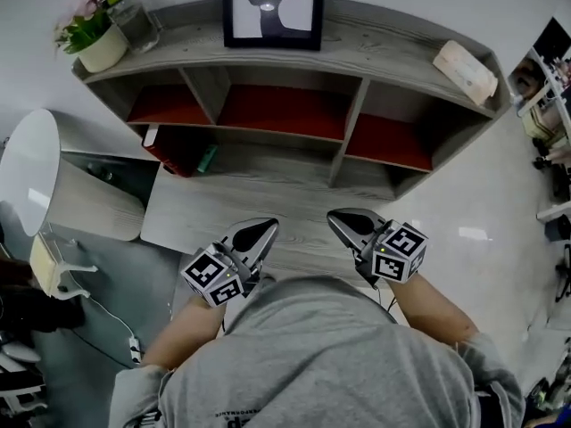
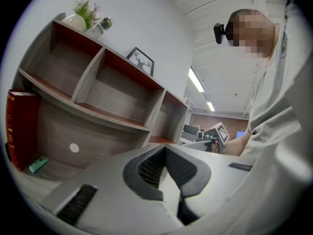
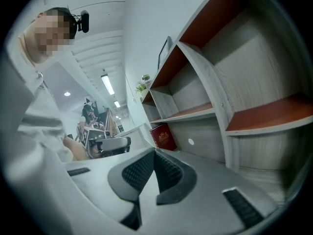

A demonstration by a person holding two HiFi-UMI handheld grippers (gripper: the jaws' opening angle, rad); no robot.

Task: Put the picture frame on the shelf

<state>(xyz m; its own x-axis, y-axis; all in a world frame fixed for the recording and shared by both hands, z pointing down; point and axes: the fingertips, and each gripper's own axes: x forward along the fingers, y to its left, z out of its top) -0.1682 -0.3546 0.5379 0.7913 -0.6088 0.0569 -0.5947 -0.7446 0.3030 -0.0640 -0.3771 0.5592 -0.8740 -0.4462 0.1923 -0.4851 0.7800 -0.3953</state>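
Head view: frame upright on shelf top, 12 o'clock from left gripper, 11 from right gripper; well apart, left nearer.
Left gripper view: jaws together, empty.
Right gripper view: likewise closed, empty.
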